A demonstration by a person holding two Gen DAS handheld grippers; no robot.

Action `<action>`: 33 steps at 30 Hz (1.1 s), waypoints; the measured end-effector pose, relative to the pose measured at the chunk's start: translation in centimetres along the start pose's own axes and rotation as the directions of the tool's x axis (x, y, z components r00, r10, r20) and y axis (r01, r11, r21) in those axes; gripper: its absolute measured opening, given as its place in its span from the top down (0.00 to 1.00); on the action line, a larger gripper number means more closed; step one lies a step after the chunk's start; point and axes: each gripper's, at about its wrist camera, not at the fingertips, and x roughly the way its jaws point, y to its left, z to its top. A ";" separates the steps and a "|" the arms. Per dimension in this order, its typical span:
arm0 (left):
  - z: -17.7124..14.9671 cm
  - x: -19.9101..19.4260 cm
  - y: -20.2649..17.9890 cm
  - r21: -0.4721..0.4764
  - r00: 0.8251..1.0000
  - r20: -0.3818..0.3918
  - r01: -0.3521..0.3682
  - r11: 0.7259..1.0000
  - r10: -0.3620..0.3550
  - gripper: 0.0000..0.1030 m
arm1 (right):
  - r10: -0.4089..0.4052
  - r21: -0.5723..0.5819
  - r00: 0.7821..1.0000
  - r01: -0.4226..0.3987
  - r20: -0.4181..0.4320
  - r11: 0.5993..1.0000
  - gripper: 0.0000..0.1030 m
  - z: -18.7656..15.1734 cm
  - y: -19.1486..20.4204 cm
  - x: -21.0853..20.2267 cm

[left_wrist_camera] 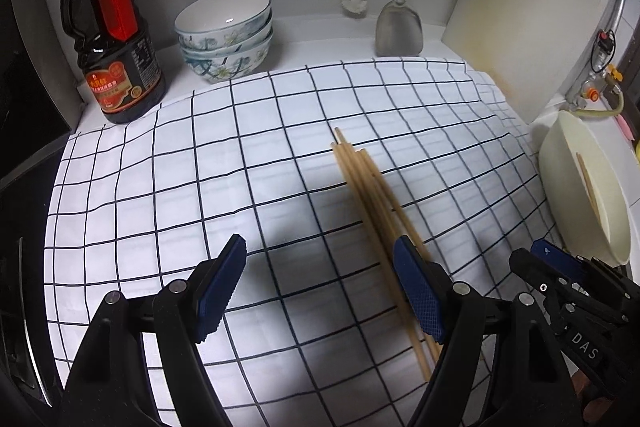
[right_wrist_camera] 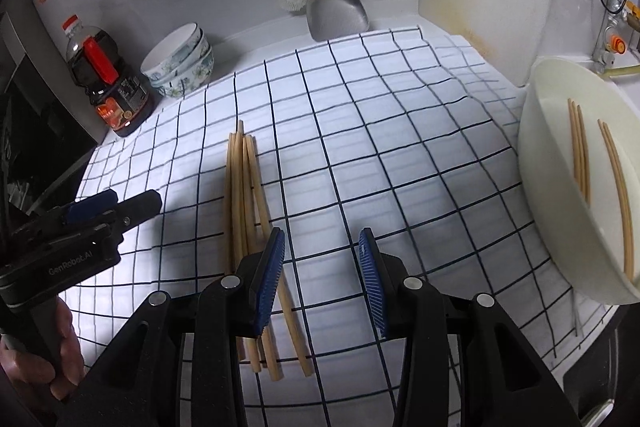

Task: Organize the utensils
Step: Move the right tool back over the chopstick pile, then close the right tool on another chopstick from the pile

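Under my blue-padded black left hand-held gripper (left_wrist_camera: 320, 291) lies a white cloth (left_wrist_camera: 200, 155) gridded in dark lines, with tan chopsticks (left_wrist_camera: 372, 195), a cream tub (right_wrist_camera: 560, 195) and a red-capped dark bottle (left_wrist_camera: 112, 39).

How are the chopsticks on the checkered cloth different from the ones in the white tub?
The chopsticks on the cloth lie flat in one loose bundle; the chopsticks in the tub lean against its tilted inside in separate pairs. The cloth bundle sits between the two hand-held grippers; those in the white tub are off at the cloth's right edge. Both sets are plain, light wood.
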 end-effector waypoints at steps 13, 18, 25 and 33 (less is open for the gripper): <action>-1.6 2.3 0.8 -0.021 0.999 -0.032 -0.002 1.000 0.002 0.28 | -0.009 -0.134 0.999 0.003 -0.044 0.991 0.64 -0.9 2.7 4.4; -1.9 2.8 0.7 -0.021 0.999 -0.036 -0.005 1.000 0.004 0.28 | -0.035 -0.193 0.998 0.025 -0.051 0.981 0.64 -1.4 3.2 5.5; -2.2 3.2 0.5 -0.030 0.999 -0.039 -0.010 1.000 0.009 0.28 | -0.054 -0.262 0.998 0.040 -0.044 0.964 0.64 -2.0 3.7 6.2; -2.2 3.6 -0.3 -0.023 0.999 -0.034 -0.012 1.000 0.012 0.28 | -0.033 -0.267 0.999 0.023 -0.033 0.963 0.92 -1.8 3.1 6.3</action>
